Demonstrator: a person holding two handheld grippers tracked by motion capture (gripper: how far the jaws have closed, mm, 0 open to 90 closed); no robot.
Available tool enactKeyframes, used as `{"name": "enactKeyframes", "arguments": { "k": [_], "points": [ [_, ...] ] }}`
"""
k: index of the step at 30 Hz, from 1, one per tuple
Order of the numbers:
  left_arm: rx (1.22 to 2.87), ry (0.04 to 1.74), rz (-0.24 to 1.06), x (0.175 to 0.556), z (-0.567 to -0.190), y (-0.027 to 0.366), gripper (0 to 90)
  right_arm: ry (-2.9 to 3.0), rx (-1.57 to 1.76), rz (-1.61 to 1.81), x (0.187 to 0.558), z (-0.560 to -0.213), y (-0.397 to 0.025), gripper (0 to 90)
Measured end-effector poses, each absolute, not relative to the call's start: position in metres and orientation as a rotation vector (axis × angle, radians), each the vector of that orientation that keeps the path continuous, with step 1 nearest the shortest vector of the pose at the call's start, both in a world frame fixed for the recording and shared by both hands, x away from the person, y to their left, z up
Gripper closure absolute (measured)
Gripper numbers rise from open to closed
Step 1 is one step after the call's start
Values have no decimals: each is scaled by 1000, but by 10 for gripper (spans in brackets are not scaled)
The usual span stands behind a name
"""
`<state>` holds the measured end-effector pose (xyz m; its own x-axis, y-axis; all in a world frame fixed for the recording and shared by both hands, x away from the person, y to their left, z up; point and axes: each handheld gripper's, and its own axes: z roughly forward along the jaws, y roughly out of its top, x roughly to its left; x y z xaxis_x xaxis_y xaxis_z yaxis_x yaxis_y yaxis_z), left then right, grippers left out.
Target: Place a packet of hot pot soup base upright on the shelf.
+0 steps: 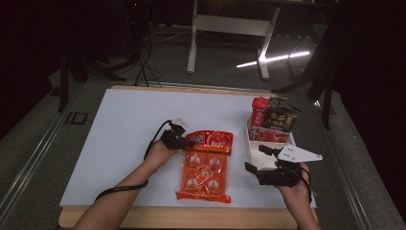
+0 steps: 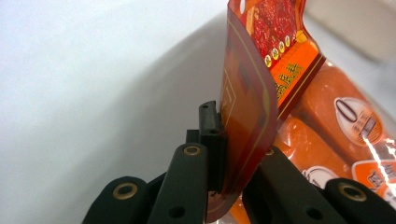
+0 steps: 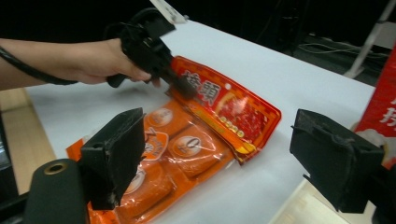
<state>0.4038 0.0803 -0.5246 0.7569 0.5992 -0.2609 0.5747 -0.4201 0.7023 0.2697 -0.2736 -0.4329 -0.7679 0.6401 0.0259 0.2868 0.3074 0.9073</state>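
An orange snack bag (image 1: 206,165) with several round pieces inside lies on the white table (image 1: 129,124), seen too in the right gripper view (image 3: 205,126). My left gripper (image 1: 187,142) is shut on the bag's red top flap (image 2: 247,116), which stands on edge between the jaws; the same gripper (image 3: 180,86) shows farther off in the right gripper view. My right gripper (image 1: 254,159) hovers open to the right of the bag, its two black pads (image 3: 116,151) wide apart with nothing between them (image 3: 224,158).
A white tray (image 1: 253,139) at the right holds red and dark snack packets (image 1: 274,117). A red packet edge (image 3: 385,102) stands close to my right jaw. The table's wooden front edge (image 1: 191,218) runs near the person's forearms.
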Motion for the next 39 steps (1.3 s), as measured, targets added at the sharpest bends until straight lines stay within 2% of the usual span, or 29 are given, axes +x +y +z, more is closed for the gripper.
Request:
{"name": "enactKeyframes", "arguments": {
  "k": [6, 15, 27, 39],
  "points": [
    [2097, 842, 57, 396, -506, 84, 897, 2223, 820, 1488, 273, -432, -277, 206],
    [2073, 807, 64, 385, -480, 87, 897, 2214, 829, 1445, 274, -432, -275, 143],
    [2044, 703, 95, 363, -446, 88, 898, 2237, 853, 1454, 270, -427, -267, 121],
    [1995, 611, 79, 340, -431, 95, 898, 2219, 860, 1470, 277, -420, -259, 103]
  ]
}}
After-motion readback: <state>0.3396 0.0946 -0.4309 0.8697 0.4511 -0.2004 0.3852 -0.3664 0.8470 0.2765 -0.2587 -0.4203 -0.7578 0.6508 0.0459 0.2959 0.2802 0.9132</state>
